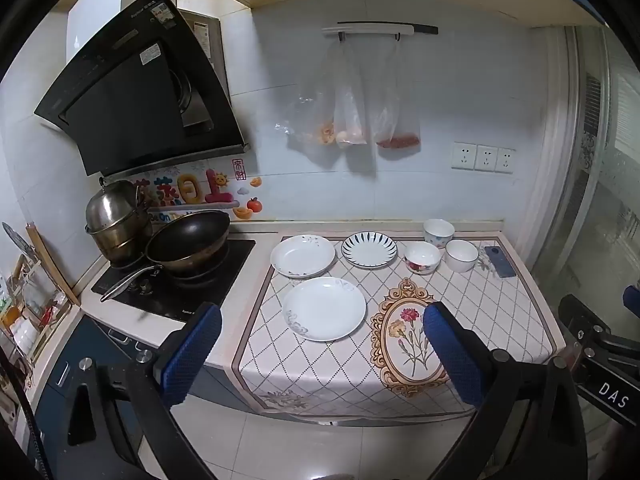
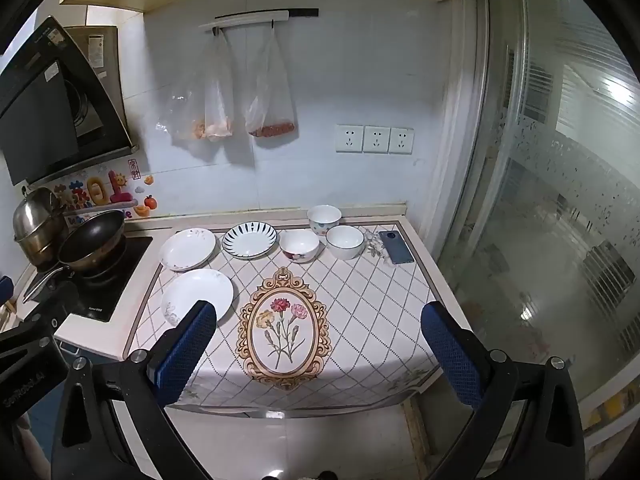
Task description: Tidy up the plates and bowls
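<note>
Left tool (image 1: 322,354) spread wide, empty, held off table's (image 1: 500,320) front edge. Large white plate (image 1: 324,308) lies just ahead between its fingers, apart from them. Right tool (image 2: 318,354) likewise wide, empty, over front edge by floral medallion (image 2: 284,326); same plate (image 2: 192,294) just beyond its left finger. Behind: second white plate (image 1: 302,256), striped plate (image 1: 369,249), three bowls — flowered bowl (image 1: 422,257), plain white bowl (image 1: 461,255), dotted bowl (image 1: 439,232) at back. Phone (image 1: 500,261) far right.

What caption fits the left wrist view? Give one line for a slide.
Open left tool held back from patterned tablecloth bearing three white plates and three white bowls, nothing stacked.
</note>
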### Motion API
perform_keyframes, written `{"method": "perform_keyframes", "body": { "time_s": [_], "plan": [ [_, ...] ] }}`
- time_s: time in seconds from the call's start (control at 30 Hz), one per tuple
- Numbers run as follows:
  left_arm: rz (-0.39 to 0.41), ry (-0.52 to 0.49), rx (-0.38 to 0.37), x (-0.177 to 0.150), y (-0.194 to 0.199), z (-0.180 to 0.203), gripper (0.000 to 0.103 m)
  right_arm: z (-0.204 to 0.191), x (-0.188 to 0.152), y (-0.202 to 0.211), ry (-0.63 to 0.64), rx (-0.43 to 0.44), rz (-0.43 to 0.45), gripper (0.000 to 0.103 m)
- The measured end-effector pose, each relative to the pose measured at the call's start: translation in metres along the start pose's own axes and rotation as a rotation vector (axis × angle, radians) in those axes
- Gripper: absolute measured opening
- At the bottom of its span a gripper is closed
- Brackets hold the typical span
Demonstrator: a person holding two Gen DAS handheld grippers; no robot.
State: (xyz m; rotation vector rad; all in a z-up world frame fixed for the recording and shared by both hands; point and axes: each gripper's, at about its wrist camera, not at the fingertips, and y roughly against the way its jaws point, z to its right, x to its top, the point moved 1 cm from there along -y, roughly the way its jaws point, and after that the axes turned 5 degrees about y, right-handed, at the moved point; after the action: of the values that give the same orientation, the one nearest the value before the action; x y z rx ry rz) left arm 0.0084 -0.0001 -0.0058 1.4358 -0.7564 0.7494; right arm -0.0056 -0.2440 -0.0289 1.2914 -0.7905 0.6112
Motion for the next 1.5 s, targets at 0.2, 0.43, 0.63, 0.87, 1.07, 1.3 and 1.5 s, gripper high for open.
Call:
{"method": "perform_keyframes", "body": {
  "time_s": [0.2,0.43,0.63,0.87,1.07,1.3,1.5],
  "plan": [
    [-0.004,-0.005,-0.002,0.000,-0.002,0.001,0.103,0.001,0.000,-0.001,-0.014,0.012,0.002,0.103],
    [0.000,0.002,-0.001,0.000,0.000,0.000,0.103,-0.003,-0.004,-0.002,-0.014,0.012,-0.005,0.103],
    [-0.007,0.007,-0.001,0.000,-0.001,-0.001,0.103,-0.006,-0.002,-0.006,-0.014,0.007,-0.008,0.103],
    [-0.013,0.009,-0.002,-0.003,-0.007,-0.001,0.103,-0.007,-0.003,-0.011,-0.021,0.012,-0.019,0.103],
    [-0.020,0.007,-0.005,-0.003,-0.011,-0.003,0.103,-0.007,-0.001,-0.015,-0.026,0.013,-0.027,0.103],
    [-0.021,0.007,-0.003,-0.003,-0.011,-0.003,0.103,-0.006,-0.001,-0.016,-0.028,0.013,-0.026,0.103],
    [-0.021,0.007,-0.002,-0.003,-0.012,-0.003,0.103,-0.007,-0.001,-0.016,-0.026,0.012,-0.026,0.103]
  ]
}}
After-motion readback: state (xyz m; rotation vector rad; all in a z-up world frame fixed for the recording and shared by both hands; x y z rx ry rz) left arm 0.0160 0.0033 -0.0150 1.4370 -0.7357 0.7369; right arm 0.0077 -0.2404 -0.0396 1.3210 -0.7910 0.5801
